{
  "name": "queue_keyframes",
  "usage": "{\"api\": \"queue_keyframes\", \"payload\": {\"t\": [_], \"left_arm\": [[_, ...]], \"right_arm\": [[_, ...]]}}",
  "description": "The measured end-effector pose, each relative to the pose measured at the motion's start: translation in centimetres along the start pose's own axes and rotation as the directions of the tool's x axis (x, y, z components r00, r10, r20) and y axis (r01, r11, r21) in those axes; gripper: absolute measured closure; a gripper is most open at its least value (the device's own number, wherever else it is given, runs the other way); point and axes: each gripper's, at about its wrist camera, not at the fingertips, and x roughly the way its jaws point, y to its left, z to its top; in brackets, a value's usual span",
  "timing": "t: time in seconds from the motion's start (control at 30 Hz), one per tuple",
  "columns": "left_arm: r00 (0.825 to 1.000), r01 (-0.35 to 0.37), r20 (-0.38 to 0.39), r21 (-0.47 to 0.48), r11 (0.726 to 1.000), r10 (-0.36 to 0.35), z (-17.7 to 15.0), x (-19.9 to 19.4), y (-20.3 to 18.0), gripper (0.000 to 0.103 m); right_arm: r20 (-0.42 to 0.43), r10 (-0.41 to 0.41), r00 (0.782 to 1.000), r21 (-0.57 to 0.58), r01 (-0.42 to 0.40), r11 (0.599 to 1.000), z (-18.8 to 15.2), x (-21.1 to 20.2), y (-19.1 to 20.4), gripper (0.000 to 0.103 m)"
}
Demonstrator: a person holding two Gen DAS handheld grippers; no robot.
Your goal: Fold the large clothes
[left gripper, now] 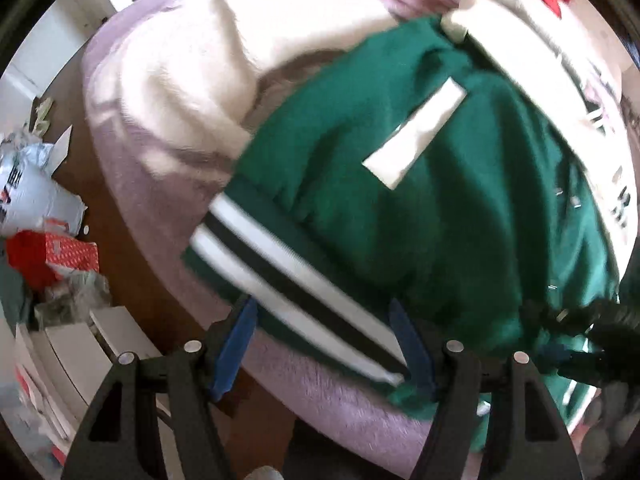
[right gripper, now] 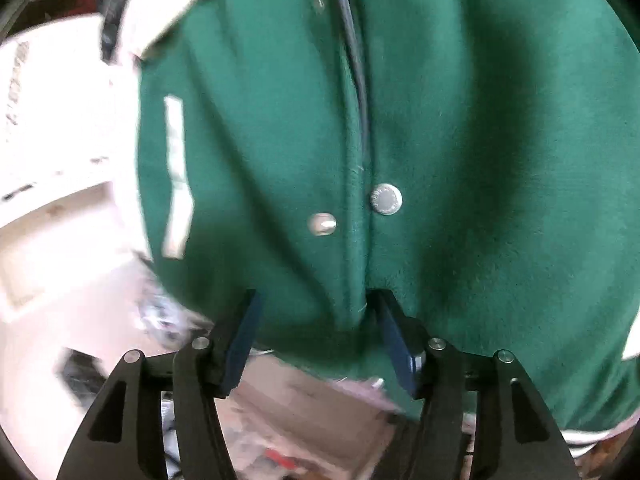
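left gripper (left gripper: 324,344) open over striped hem (left gripper: 296,280) of green jacket (left gripper: 400,200) | right gripper (right gripper: 316,332) open astride jacket front, snap buttons (right gripper: 386,199) seen only there | floor clutter (left gripper: 44,240) only in left view

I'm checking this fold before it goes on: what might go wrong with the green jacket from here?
The striped hem lies near the bed's edge, so the green jacket may slide off. The right gripper straddles the snap placket, open; it might pinch only one layer or catch a snap.

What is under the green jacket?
The jacket lies on a lilac blanket, with a cream blanket behind it. Whatever is right beneath the jacket is covered, so it cannot be seen.
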Motion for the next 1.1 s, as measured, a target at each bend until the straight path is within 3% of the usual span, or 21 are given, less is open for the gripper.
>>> {"api": "queue_keyframes", "payload": {"t": [0.03,0.07,0.17,0.27,0.4,0.47,0.57,0.63,0.7,0.83,0.9,0.93,0.97,1.0,1.07,1.1], "left_arm": [[1.000,0.006,-0.029,0.010,1.000,-0.005,0.5,1.4,0.0,0.036],[0.999,0.005,-0.048,0.020,1.000,-0.004,0.8,2.4,0.0,0.036],[0.997,0.023,-0.072,0.050,0.999,-0.019,1.0,4.3,0.6,0.031],[0.997,0.034,-0.077,0.077,0.996,-0.028,1.0,3.5,1.1,0.030],[0.999,-0.044,0.023,0.132,0.990,0.041,0.6,-1.0,0.9,0.031],[0.993,-0.089,0.085,0.161,0.983,0.076,0.6,-3.2,0.1,0.031],[0.988,-0.093,0.136,0.175,0.980,0.069,1.2,-4.6,-2.0,0.030],[0.986,-0.096,0.150,0.180,0.979,0.069,1.6,-4.0,-4.0,0.029],[0.988,-0.093,0.140,0.182,0.979,0.068,2.3,-2.7,-6.3,0.029],[0.983,-0.138,0.150,0.242,0.960,0.104,2.9,-0.2,-11.1,0.029],[0.979,-0.188,0.130,0.279,0.942,0.157,2.7,1.9,-12.8,0.029],[0.976,-0.213,0.115,0.298,0.930,0.187,2.4,3.2,-13.5,0.029],[0.969,-0.244,0.113,0.312,0.918,0.219,2.1,4.2,-13.9,0.028],[0.963,-0.266,0.132,0.315,0.911,0.235,1.8,4.8,-14.0,0.023],[0.946,-0.313,0.179,0.297,0.902,0.270,1.6,4.9,-13.8,0.003],[0.945,-0.314,0.185,0.283,0.906,0.270,1.6,4.9,-13.4,0.000]], "right_arm": [[0.003,-0.072,0.997,-0.013,0.072,0.997,0.2,1.2,-0.1,0.041],[0.007,-0.089,0.996,-0.010,0.089,0.996,0.8,1.8,0.6,0.041],[-0.002,-0.088,0.996,0.004,0.088,0.996,0.9,1.1,1.3,0.042],[0.058,-0.097,0.994,-0.029,0.098,0.995,0.5,-2.5,2.3,0.041],[0.163,-0.047,0.985,-0.006,0.049,0.999,0.8,-9.6,1.1,0.041],[0.256,0.005,0.967,0.042,-0.016,0.999,2.2,-14.2,-0.7,0.041],[0.398,0.061,0.915,0.086,-0.104,0.991,6.4,-20.5,-4.4,0.036],[0.478,0.012,0.878,0.104,-0.070,0.992,10.1,-23.4,-6.5,0.024],[0.529,-0.019,0.848,0.106,-0.044,0.993,14.9,-25.8,-9.2,0.024],[0.551,0.009,0.835,0.126,-0.094,0.988,23.4,-27.2,-13.9,0.024],[0.487,0.028,0.873,0.190,-0.137,0.972,27.2,-25.5,-16.3,0.024],[0.446,0.045,0.894,0.213,-0.155,0.965,28.0,-24.4,-16.6,0.027],[0.422,0.086,0.902,0.225,-0.196,0.955,28.5,-23.4,-17.0,0.055],[0.431,0.086,0.898,0.220,-0.197,0.955,28.5,-23.4,-16.9,0.093],[0.458,0.097,0.884,0.169,-0.194,0.966,27.5,-23.9,-16.0,0.094],[0.482,0.105,0.870,0.171,-0.211,0.963,26.8,-24.5,-16.0,0.094]]}}
